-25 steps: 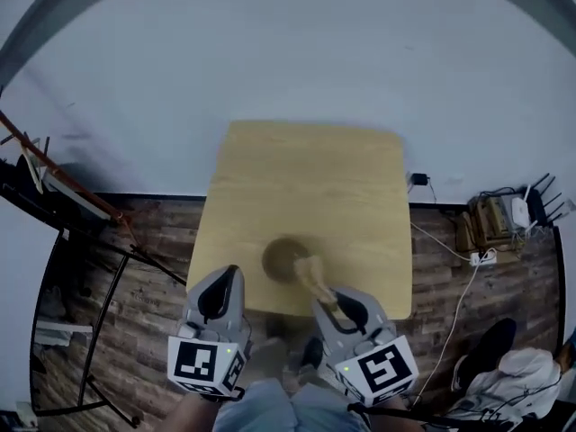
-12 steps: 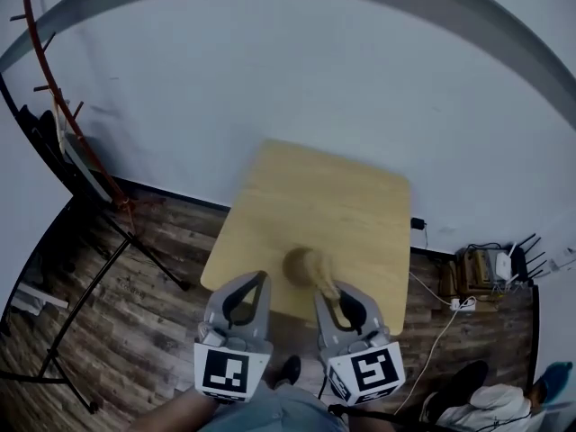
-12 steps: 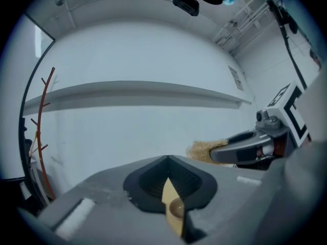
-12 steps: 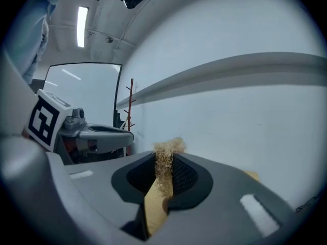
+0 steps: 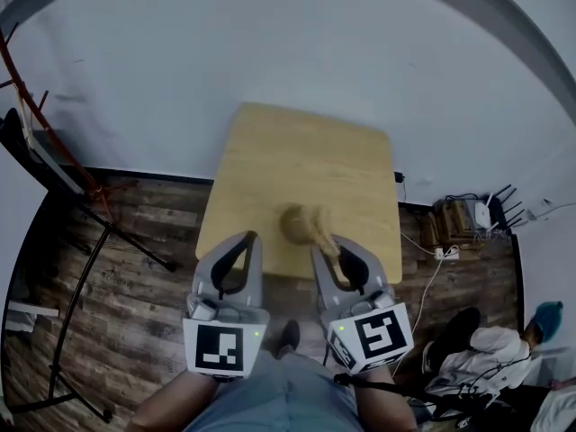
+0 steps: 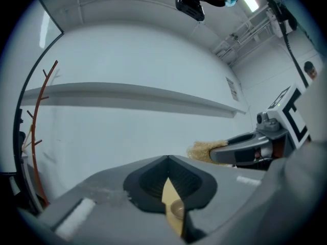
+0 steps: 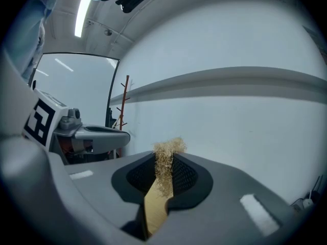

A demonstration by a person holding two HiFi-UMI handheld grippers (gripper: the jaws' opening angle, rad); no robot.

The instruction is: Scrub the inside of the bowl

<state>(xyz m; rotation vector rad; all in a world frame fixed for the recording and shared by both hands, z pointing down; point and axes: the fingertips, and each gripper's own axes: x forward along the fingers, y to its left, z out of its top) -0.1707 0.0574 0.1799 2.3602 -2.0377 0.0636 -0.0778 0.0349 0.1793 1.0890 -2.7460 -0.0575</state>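
A small brown bowl (image 5: 291, 224) sits near the front edge of the light wooden table (image 5: 306, 165). My right gripper (image 5: 328, 252) is shut on a wooden brush (image 5: 319, 230), whose head lies at the bowl's right side. In the right gripper view the tan bristles (image 7: 167, 149) stick up out of the closed jaws (image 7: 164, 158). My left gripper (image 5: 249, 238) hovers at the table's front edge, left of the bowl, shut with nothing in it. A thin slit between its jaws (image 6: 167, 160) shows the bowl (image 6: 177, 209) far below.
A red coat stand (image 5: 43, 142) stands on the dark plank floor to the left. Cables, a power strip and boxes (image 5: 450, 232) lie right of the table. A person (image 5: 490, 349) is at the lower right. A white wall runs behind the table.
The head view has swung and the table sits differently in it. Both grippers stay at the table's front edge, the brush still at the bowl. The left gripper has drawn closer to the table.
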